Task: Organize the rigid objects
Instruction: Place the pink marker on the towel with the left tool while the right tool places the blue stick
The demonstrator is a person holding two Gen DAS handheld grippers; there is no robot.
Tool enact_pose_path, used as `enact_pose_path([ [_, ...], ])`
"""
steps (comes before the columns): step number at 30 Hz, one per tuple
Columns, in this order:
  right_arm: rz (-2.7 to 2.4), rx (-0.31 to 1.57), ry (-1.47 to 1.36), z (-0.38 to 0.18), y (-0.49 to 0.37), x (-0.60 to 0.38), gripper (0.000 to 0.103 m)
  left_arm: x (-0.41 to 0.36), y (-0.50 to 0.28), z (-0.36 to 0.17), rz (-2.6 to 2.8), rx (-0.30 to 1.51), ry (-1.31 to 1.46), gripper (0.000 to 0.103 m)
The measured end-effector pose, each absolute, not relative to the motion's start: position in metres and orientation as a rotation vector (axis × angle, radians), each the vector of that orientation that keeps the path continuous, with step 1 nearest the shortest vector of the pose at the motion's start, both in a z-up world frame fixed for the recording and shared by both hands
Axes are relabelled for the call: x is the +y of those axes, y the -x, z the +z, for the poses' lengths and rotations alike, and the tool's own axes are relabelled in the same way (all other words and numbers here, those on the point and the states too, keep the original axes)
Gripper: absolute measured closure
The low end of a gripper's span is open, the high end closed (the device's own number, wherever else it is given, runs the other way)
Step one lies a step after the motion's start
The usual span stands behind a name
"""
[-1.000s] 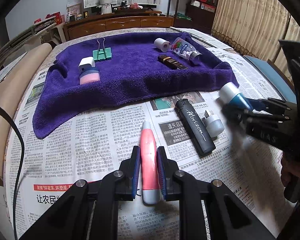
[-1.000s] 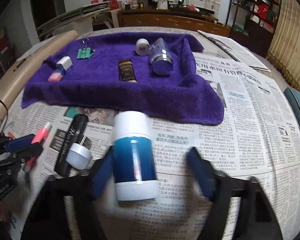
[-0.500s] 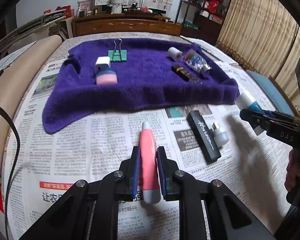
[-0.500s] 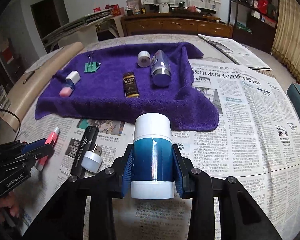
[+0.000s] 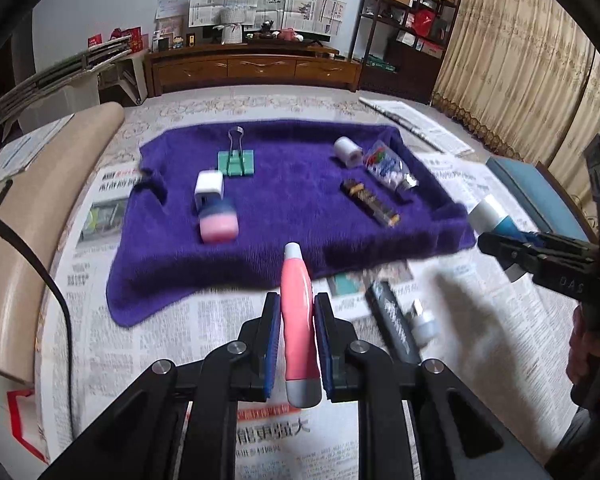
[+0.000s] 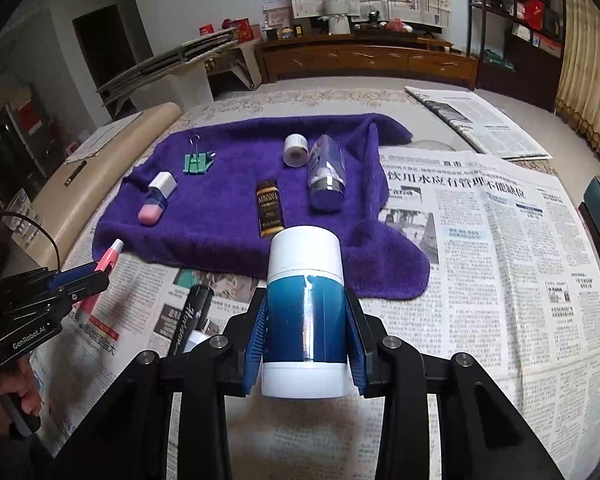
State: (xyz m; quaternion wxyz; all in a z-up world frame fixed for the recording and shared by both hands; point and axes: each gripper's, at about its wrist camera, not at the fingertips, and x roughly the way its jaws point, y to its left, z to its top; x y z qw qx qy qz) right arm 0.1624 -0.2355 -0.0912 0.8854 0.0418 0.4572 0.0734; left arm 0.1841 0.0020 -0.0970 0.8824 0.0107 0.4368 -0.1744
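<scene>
Both your grippers have risen off the newspaper since a second ago, and the right one, which then stood wide around the bottle, has now closed on it. Your left gripper (image 5: 296, 344) clamps a slim pink pen (image 5: 298, 320) between its blue ribbed pads, jaws as narrow as they go; the pen is smooth plastic, tapering to a pale tip that points toward the purple towel (image 5: 292, 208), with a grey cap at the near end. Your right gripper (image 6: 305, 334) holds a cylindrical bottle (image 6: 306, 312) with a glossy teal body, a white lid and a white base; the pads press its sides and it hangs clear of the newspaper (image 6: 500, 280) that covers the table.

On the paper below, left behind, lie a matte black oblong lighter (image 5: 394, 324) with script lettering and, just beside it, a small white plug-like piece (image 5: 424, 324), blurred in the left view.

The towel is thick, fuzzy terry, rumpled at its near right corner. On it rest a green binder clip (image 5: 236, 160) with wire handles, a white and pink rounded eraser-like block (image 5: 216, 208), a small white roll (image 5: 348, 152), a dark flat packet with gold print (image 6: 270, 208), and a clear bottle (image 6: 326, 172) lying on its side, touching the roll.
</scene>
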Motion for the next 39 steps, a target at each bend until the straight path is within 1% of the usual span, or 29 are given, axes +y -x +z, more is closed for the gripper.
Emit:
enact_pose_path([
  [6, 0.177, 0.965, -0.081, -0.085, -0.197, -0.232, 0.067, -0.003, -0.209, -0.078, -0.367, 0.889, -0.009, 0.086],
  [10, 0.208, 0.972, -0.059, -0.081, -0.223, -0.218, 0.067, -0.002, -0.228, -0.077, -0.361, 0.897, 0.016, 0.086],
  [16, 0.242, 1.024, -0.010, -0.090, -0.260, -0.191, 0.067, -0.006, -0.252, -0.089, -0.356, 0.934, 0.034, 0.086],
  [23, 0.220, 1.121, -0.009, -0.123, -0.283, -0.192, 0.067, -0.015, -0.273, -0.108, -0.380, 0.975, 0.039, 0.086],
  [28, 0.209, 1.138, 0.002, -0.133, -0.288, -0.199, 0.067, -0.026, -0.284, -0.123, -0.390, 1.004, 0.020, 0.086],
  [39, 0.209, 1.157, 0.010, -0.140, -0.300, -0.212, 0.067, -0.033, -0.296, -0.133, -0.389, 1.022, -0.006, 0.086],
])
